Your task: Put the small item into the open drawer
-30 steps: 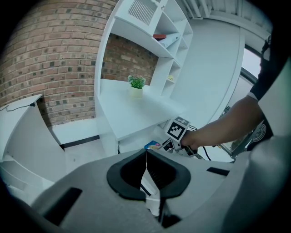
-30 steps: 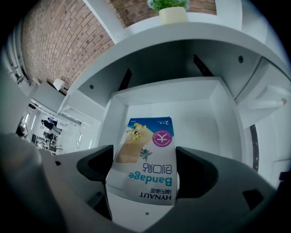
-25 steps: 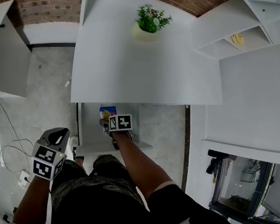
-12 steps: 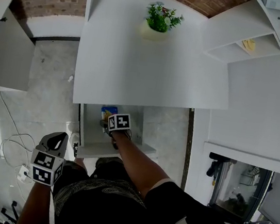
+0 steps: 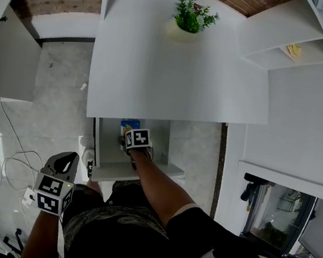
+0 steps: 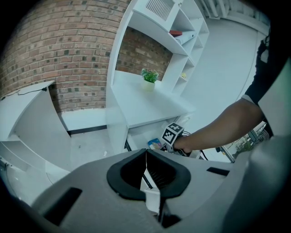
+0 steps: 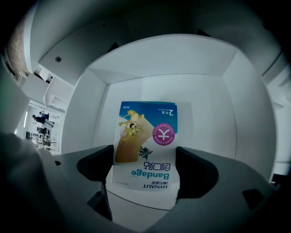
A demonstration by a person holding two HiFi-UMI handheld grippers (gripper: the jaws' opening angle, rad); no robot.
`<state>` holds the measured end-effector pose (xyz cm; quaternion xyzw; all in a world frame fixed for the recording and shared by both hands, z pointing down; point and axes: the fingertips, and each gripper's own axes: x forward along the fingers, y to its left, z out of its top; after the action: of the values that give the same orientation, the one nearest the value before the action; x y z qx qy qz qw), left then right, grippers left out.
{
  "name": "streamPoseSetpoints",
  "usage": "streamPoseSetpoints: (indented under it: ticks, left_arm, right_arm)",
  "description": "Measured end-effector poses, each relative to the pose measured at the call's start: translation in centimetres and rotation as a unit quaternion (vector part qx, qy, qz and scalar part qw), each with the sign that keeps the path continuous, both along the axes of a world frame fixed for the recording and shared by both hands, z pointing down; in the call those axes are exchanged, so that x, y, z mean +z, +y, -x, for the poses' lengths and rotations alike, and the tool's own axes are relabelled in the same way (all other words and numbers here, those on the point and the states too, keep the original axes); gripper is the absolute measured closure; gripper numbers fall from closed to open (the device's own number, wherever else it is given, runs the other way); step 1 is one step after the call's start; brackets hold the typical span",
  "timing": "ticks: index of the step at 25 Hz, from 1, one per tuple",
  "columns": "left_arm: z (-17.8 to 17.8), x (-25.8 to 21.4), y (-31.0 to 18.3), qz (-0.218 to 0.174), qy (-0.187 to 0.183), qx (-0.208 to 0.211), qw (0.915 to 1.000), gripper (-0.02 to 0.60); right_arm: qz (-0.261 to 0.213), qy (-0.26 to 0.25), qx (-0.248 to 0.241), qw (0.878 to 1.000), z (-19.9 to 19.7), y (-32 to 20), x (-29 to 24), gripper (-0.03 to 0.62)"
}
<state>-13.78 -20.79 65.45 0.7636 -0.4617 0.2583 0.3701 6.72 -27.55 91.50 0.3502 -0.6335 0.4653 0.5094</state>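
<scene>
The small item is a blue and white bandage box, seen from above as a blue patch just under the desk edge. My right gripper is shut on it, a jaw pressing each side of its near end. It is held inside the open white drawer, above the drawer floor. In the head view the right gripper reaches into that drawer below the desk. My left gripper is shut with nothing in it. It hangs low at the left, well clear of the drawer.
A white desk overhangs the back of the drawer and carries a potted plant. White shelves stand at the right. Cables lie on the grey floor at the left. Another white cabinet stands far left.
The head view has shifted a little. My right gripper stays in the drawer with the box, slightly further under the desk edge. The left gripper has barely moved.
</scene>
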Motion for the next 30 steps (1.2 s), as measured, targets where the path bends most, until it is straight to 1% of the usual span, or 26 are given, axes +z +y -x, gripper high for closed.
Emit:
streamPoseSetpoints:
  ticks: [2,4,12,17,20,22,26,27,28,29,30]
  left_arm:
    - [-0.1,0.0,0.1,0.002,0.002,0.002,1.0000,0.563]
    - [-0.1,-0.2,0.1,0.000,0.003,0.001,1.0000,0.563]
    - [0.1,-0.8,0.2,-0.013,0.006,0.012,0.9998,0.563]
    - [-0.1,-2.3,-0.4,-0.037,0.012,0.033,0.9987,0.563]
    - [-0.4,-3.5,-0.6,-0.052,0.014,0.049,0.9973,0.563]
    - [-0.7,-4.3,-0.7,-0.063,0.017,0.060,0.9960,0.563]
    - [-1.4,-5.8,-0.6,-0.083,0.025,0.083,0.9928,0.563]
    - [-1.6,-6.1,-0.5,-0.087,0.026,0.088,0.9920,0.563]
    - [-1.8,-6.4,-0.3,-0.090,0.028,0.093,0.9912,0.563]
    - [-1.9,-6.7,-0.2,-0.093,0.029,0.099,0.9903,0.563]
    - [-2.0,-6.9,0.0,-0.096,0.030,0.104,0.9895,0.563]
  right_arm:
    - [-0.001,0.015,-0.011,1.000,-0.2,0.2,0.2,0.178]
    - [0.001,0.020,-0.010,1.000,-0.4,0.3,0.4,0.178]
    - [-0.009,0.012,0.006,1.000,-0.3,-0.1,-0.8,0.178]
    - [-0.036,-0.025,0.029,0.999,0.8,-0.8,-4.0,0.178]
    - [-0.065,-0.046,0.025,0.997,1.8,-1.0,-6.9,0.178]
    - [-0.085,-0.060,0.023,0.994,2.3,-1.1,-9.0,0.180]
    - [-0.126,-0.094,0.035,0.987,2.8,-0.9,-13.2,0.183]
    - [-0.137,-0.099,0.038,0.985,2.7,-0.8,-14.2,0.197]
    - [-0.149,-0.102,0.040,0.983,2.6,-0.6,-15.3,0.239]
    - [-0.163,-0.105,0.043,0.980,2.4,-0.4,-16.3,0.296]
    - [-0.176,-0.108,0.045,0.977,2.3,-0.2,-17.4,0.327]
